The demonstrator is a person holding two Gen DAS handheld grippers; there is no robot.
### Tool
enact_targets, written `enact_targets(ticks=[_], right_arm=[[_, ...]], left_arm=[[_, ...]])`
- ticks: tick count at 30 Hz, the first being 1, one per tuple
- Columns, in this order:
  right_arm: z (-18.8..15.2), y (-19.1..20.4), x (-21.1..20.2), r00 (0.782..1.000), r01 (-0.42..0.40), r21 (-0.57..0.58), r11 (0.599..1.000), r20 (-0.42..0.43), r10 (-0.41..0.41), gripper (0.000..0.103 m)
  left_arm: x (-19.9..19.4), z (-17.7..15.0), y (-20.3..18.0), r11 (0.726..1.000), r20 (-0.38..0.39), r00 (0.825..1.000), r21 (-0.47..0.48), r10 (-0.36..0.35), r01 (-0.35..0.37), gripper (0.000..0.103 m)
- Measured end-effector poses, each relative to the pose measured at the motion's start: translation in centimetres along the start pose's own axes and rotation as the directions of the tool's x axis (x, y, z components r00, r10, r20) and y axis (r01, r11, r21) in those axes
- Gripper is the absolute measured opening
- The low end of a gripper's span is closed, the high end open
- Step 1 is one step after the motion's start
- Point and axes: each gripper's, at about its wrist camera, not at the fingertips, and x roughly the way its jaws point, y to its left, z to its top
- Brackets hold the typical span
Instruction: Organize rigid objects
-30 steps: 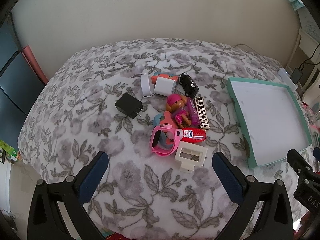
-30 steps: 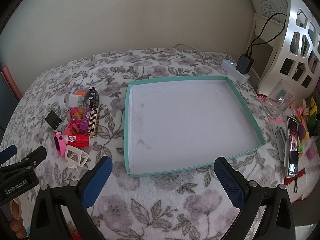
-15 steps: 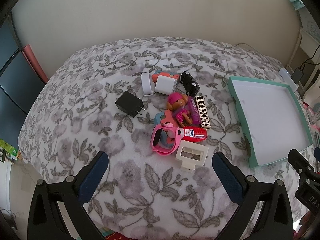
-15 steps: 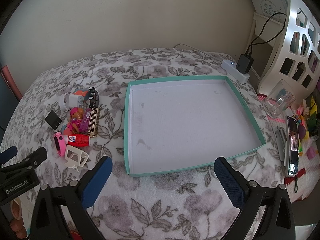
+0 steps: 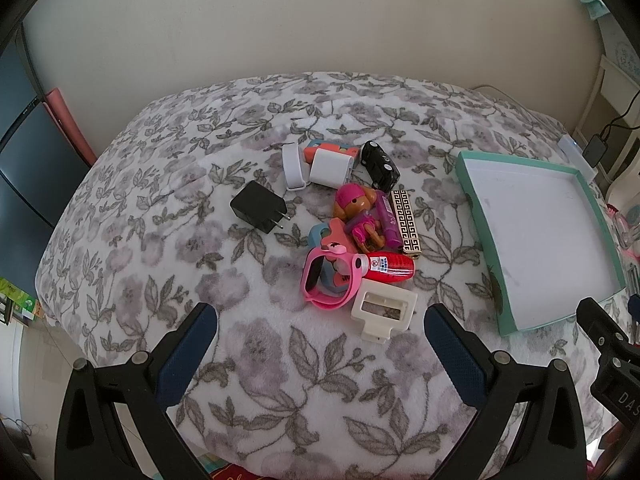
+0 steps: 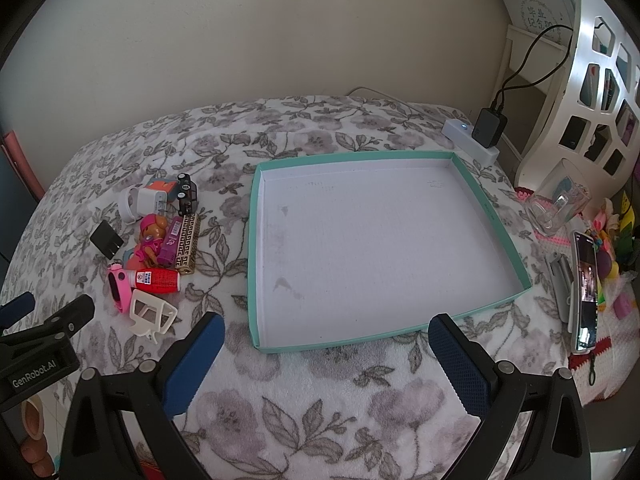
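Slightly lower than a second ago, the left gripper (image 5: 320, 330) hangs with fingers spread wide, holding nothing, near the toy pile (image 5: 352, 236) left of the teal tray (image 6: 253, 240). Right gripper (image 6: 326, 342) gapes empty at the tray's near rim.
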Motion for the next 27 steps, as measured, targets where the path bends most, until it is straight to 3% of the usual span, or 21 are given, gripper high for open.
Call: enact_targets(ticks=[15, 27], right_arm=[[0.1, 0.2, 0.0, 1.000, -0.005, 0.001, 1.000, 0.010, 0.005, 0.103], [4.4, 5.7, 1.1, 0.993, -0.113, -0.043, 0.993, -0.046, 0.111, 0.103]], left_arm=[[1.0, 0.8, 0.7, 0.998, -0.033, 0.998, -0.018, -0.057, 0.056, 0.103], [2.6, 3.9, 7.2, 0.985, -0.028, 0.998, -0.168, -0.051, 0.046, 0.103]])
